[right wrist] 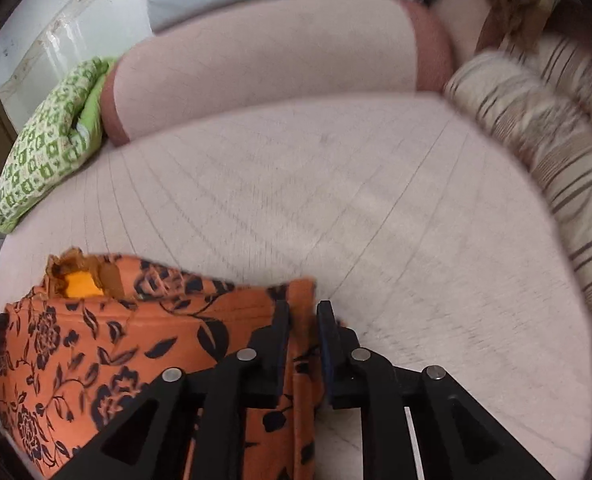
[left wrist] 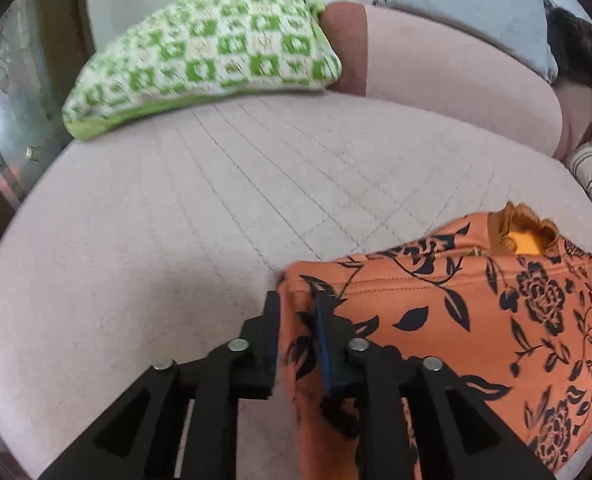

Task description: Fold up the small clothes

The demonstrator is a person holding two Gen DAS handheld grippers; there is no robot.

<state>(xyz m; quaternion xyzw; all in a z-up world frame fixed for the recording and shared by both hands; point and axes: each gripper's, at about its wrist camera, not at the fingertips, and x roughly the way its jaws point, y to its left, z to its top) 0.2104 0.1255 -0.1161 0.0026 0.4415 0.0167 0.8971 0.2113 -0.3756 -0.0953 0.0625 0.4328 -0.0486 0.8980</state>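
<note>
An orange garment with a black flower print (left wrist: 475, 320) is held up over the pale quilted bed (left wrist: 216, 208). Its neck opening with a yellow lining (left wrist: 523, 236) points away from me. My left gripper (left wrist: 297, 300) is shut on the garment's left edge. In the right wrist view my right gripper (right wrist: 303, 308) is shut on the garment's (right wrist: 116, 340) right edge, with the cloth pinched between the black fingers and hanging below them. The garment spans between the two grippers.
A green and white patterned pillow (left wrist: 208, 56) lies at the far left of the bed. A long pink bolster (left wrist: 435, 64) runs along the back. A striped cushion (right wrist: 543, 140) lies at the right. A window (right wrist: 68, 20) is behind.
</note>
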